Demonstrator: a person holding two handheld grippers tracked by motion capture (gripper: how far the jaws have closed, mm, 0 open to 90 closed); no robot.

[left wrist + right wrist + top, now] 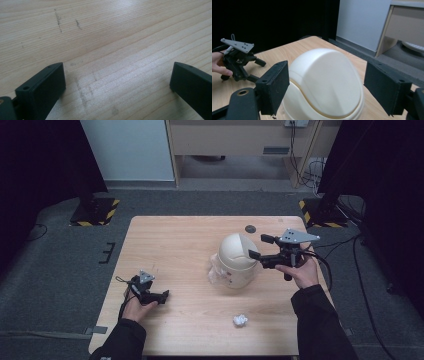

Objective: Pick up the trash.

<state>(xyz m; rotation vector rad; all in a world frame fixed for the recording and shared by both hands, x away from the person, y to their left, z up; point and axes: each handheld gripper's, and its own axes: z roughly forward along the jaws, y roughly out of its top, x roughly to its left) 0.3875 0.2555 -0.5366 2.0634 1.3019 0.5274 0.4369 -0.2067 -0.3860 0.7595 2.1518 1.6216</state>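
Right gripper [256, 246] jaws: spread wide, flanking domed bin [236, 260], not touching.
Left gripper [164, 296] jaws: released, above bare table [175, 245].
Bin base: cut off in right gripper view.

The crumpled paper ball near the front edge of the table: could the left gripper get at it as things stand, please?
Probably yes. The left gripper rests on the table with its jaws open, and bare wood lies between it and the paper ball. The white bin stands farther back, out of the way.

High view overhead, looking forward-down; left gripper view close over light wooden table [120, 30]; right gripper view near cream domed plastic bin [324, 82], shared with high view.
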